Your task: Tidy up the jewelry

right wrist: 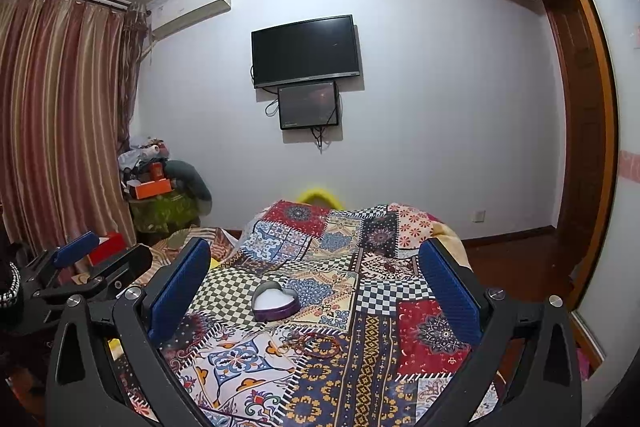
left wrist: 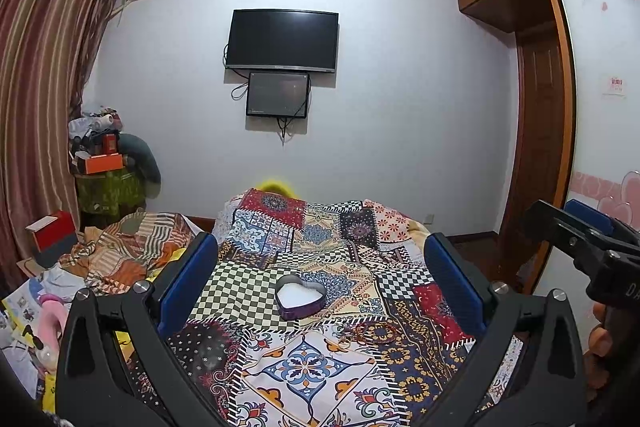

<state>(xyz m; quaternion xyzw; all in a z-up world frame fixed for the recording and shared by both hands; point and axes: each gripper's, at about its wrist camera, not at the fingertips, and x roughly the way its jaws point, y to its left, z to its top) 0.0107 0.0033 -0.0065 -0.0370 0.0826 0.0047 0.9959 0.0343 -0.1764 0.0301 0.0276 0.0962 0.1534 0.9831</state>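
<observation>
With both grippers' fingers spread, the thin bangles could be lost against the patterned bedspread, missing the heart box.

Two handheld black plastic grippers: the left gripper and right gripper each carry ribbed blue finger pads, silver round screws and triangular cutouts in their arms.

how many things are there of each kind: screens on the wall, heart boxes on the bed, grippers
screens on the wall: 2, a big tv and a smaller screen under it
heart boxes on the bed: 1, the heart box, open
grippers: 2, the left gripper and the right gripper, both open
total: 5
</observation>
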